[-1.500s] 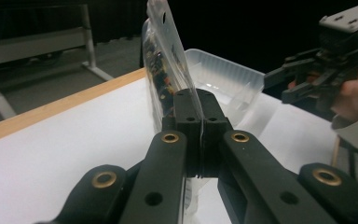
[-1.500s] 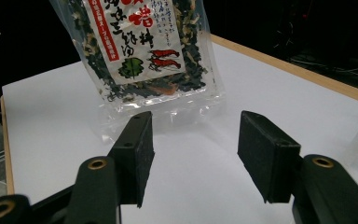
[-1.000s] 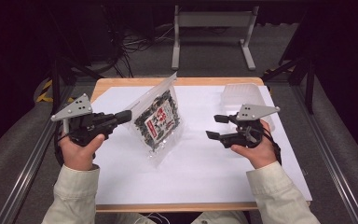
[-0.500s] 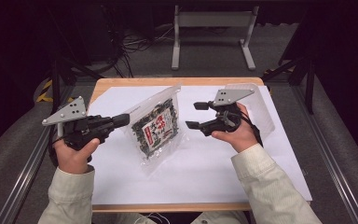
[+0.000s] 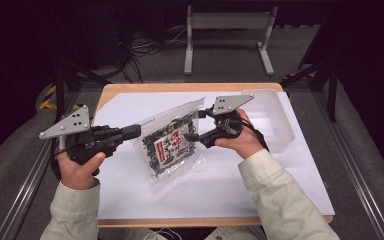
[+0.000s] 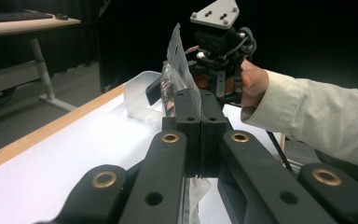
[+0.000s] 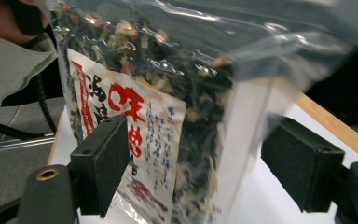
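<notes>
The left gripper [image 5: 132, 132] has its two black jaws pressed tight together on the edge of the snack bag [image 5: 172, 145]. In the left gripper view you can see the clear plastic pinched between them. The bag hangs up off the white sheet [image 5: 220, 185], held out to the side, with its bottom corner close to the sheet.

The right gripper [image 5: 194, 131] is at the other side of the bag. Its jaws are wide apart, and in the right gripper view the bag sits right between them. They are not squeezing it yet.

I think the bag could slip. The plastic is smooth, and just one thin edge is being held. If the right jaws close on the fat, full part, they might crush the bits inside. A hard pull from both sides could tear the bag.

The bag is full of dark, dry, leafy bits with some pale ones, and it has a red and white label. Behind the right hand [image 5: 240, 142] sits a clear plastic tub [image 5: 280, 125] on the table. It looks empty.
</notes>
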Tool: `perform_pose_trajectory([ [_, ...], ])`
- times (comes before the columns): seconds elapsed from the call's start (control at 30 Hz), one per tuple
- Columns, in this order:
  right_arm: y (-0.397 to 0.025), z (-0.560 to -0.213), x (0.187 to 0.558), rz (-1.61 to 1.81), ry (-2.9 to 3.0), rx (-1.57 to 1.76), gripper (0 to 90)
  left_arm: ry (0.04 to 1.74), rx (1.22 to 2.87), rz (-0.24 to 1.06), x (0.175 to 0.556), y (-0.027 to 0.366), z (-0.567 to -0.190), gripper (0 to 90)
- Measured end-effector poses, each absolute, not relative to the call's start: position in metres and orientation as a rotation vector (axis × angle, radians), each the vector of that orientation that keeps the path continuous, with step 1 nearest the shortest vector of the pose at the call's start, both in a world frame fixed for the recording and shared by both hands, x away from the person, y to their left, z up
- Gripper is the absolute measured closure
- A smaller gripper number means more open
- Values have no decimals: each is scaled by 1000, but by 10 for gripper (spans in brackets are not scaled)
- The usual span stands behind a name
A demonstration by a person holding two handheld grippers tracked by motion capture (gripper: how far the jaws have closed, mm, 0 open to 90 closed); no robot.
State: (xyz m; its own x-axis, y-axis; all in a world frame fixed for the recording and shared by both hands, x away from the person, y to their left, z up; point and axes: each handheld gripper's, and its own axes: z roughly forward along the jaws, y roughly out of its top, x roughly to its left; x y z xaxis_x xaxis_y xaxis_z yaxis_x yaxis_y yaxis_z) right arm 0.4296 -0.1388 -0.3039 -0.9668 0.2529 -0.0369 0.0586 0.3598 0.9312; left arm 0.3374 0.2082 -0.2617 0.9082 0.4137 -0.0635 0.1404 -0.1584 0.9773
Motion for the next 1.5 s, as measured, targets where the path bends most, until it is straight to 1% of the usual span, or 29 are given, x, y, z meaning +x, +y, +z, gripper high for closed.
perform_pose_trajectory([
  [0.23, -129, -307, 427, 1731, 2444, 223, 234, 406, 1723, 242, 338, 203, -263, 896],
  [0.3, -128, -308, 426, 1690, 2443, 225, 274, 405, 1720, 242, 337, 204, -263, 896],
  [0.37, -127, -309, 425, 1690, 2447, 226, 279, 406, 1716, 243, 337, 204, -263, 896],
  [0.53, -130, -311, 422, 1724, 2415, 200, 384, 418, 1705, 244, 338, 206, -264, 896],
  [0.67, -133, -310, 419, 1671, 2432, 160, 472, 435, 1705, 256, 340, 206, -266, 896],
  [0.73, -135, -310, 417, 1653, 2473, 148, 553, 443, 1707, 258, 341, 205, -267, 895],
  [0.8, -136, -309, 415, 1647, 2514, 122, 654, 448, 1710, 254, 342, 204, -268, 895],
  [0.9, -135, -308, 410, 1581, 2525, 77, 686, 464, 1720, 265, 342, 203, -269, 895],
  [1.17, -135, -306, 403, 1553, 2537, 33, 741, 491, 1708, 266, 348, 206, -272, 886],
  [1.2, -135, -306, 402, 1548, 2542, 29, 748, 497, 1703, 255, 348, 206, -273, 867],
  [1.3, -137, -304, 401, 1550, 2537, 28, 758, 496, 1699, 240, 349, 205, -272, 756],
  [1.37, -139, -303, 400, 1550, 2535, 34, 760, 507, 1707, 263, 349, 203, -272, 667],
  [1.43, -142, -301, 401, 1546, 2534, 54, 761, 517, 1710, 289, 349, 202, -272, 539],
  [1.5, -147, -299, 401, 1552, 2529, 72, 761, 515, 1714, 315, 349, 202, -272, 490],
])
